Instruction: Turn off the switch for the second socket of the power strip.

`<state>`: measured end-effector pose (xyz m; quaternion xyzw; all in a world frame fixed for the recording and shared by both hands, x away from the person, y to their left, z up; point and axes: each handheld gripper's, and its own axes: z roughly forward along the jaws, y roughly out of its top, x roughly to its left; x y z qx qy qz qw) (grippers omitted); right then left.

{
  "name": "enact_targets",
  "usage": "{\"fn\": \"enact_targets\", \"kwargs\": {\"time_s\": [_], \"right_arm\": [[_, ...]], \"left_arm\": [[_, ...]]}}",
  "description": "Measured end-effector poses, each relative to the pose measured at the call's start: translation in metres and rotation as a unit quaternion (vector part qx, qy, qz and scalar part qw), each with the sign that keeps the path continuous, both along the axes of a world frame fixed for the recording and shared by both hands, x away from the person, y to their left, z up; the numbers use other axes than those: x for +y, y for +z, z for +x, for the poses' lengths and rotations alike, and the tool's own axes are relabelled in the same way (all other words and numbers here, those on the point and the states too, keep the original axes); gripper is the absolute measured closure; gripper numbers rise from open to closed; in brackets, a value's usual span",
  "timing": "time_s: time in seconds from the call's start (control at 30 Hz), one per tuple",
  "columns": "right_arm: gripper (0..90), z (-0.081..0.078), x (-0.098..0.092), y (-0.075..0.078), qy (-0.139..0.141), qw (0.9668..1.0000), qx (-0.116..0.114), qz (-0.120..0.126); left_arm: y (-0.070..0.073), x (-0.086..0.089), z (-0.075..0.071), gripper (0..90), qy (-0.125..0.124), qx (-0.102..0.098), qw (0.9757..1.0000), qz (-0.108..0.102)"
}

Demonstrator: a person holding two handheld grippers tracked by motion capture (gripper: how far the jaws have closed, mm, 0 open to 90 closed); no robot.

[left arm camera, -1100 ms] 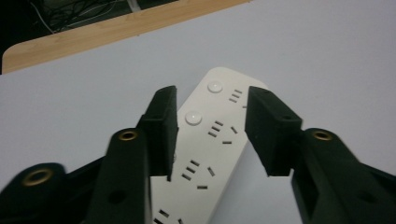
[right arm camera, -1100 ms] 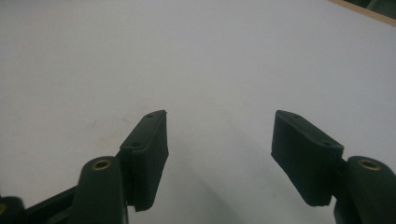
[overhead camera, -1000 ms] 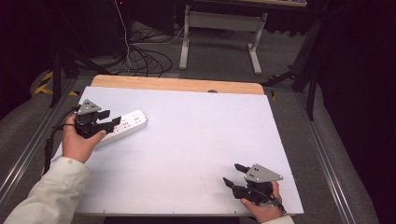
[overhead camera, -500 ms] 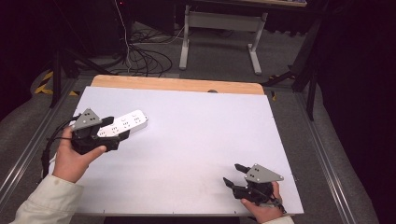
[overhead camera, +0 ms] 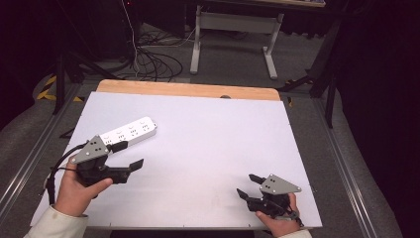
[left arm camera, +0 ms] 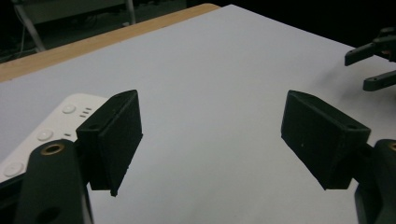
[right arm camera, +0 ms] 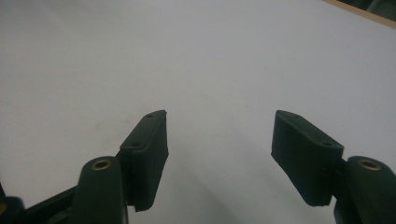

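Note:
A white power strip (overhead camera: pixel 130 133) lies on the white table top (overhead camera: pixel 208 134) at the left, angled toward the far right. My left gripper (overhead camera: pixel 128 154) is open just in front of the strip's near end, with nothing between its jaws. In the left gripper view the power strip (left arm camera: pixel 46 135) shows behind the left jaw, and the gripper (left arm camera: pixel 210 140) faces bare table. My right gripper (overhead camera: pixel 247 186) rests open near the front right corner, held by a hand. The right gripper (right arm camera: pixel 217 140) has only white table between its jaws.
A wooden strip (overhead camera: pixel 188 90) edges the table's far side. Metal rails (overhead camera: pixel 346 163) run along both sides. Cables (overhead camera: pixel 148 59) and a desk frame (overhead camera: pixel 233 29) stand on the floor beyond. The other gripper's jaws (left arm camera: pixel 378 60) show at the far right of the left gripper view.
My left gripper has pulled back toward the person and away from the power strip, now open in front of it. The strip stays on the table. The right gripper has not moved.

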<state>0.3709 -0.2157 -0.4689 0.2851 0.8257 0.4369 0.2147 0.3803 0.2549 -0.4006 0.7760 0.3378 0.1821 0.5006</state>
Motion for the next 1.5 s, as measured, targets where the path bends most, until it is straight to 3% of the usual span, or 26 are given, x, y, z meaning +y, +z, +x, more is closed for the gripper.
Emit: {"fn": "enact_targets", "kwargs": {"time_s": [0.2,0.37,0.5,0.63,0.7,0.87,1.0,1.1,1.17,1.33,1.5], "right_arm": [[36.7,-0.001,-0.001,0.001,0.001,1.0000,0.000,0.003],[36.7,-0.001,-0.001,0.001,0.004,1.0000,0.001,0.009],[36.7,-0.001,-0.002,0.001,0.005,0.9999,0.000,0.011],[36.7,-0.001,-0.002,0.001,0.005,0.9999,0.000,0.013],[36.7,-0.001,-0.002,0.001,0.006,0.9999,0.001,0.012],[36.7,-0.001,-0.001,0.001,0.007,0.9999,0.000,0.012],[36.7,-0.001,-0.002,0.001,0.007,0.9999,0.001,0.012],[36.7,-0.001,-0.002,0.001,0.008,0.9999,0.002,0.012],[36.7,-0.001,-0.002,0.001,0.007,0.9999,0.002,0.012],[36.7,0.000,-0.004,0.001,0.005,0.9998,0.004,0.016],[36.8,0.000,-0.004,0.001,0.005,0.9998,0.006,0.018]], "left_arm": [[-0.012,-0.001,-0.013,25.9,-0.023,0.010,0.9994,-0.024],[-0.028,-0.001,-0.020,24.4,-0.040,0.003,0.9991,-0.015],[-0.042,0.003,-0.023,23.6,-0.045,-0.002,0.9987,-0.023],[-0.053,0.004,-0.024,22.3,-0.059,-0.003,0.9982,-0.008],[-0.059,0.004,-0.025,22.2,-0.064,-0.003,0.9979,-0.014],[-0.074,0.001,-0.024,22.3,-0.069,0.017,0.9970,-0.031],[-0.083,-0.002,-0.024,22.3,-0.072,0.030,0.9968,-0.018],[-0.088,-0.004,-0.023,22.3,-0.073,0.029,0.9969,-0.004],[-0.089,-0.005,-0.025,22.3,-0.077,0.031,0.9965,-0.006],[-0.086,-0.006,-0.028,22.3,-0.074,0.004,0.9973,0.002],[-0.084,-0.006,-0.028,22.1,-0.064,0.013,0.9977,-0.015]]}}
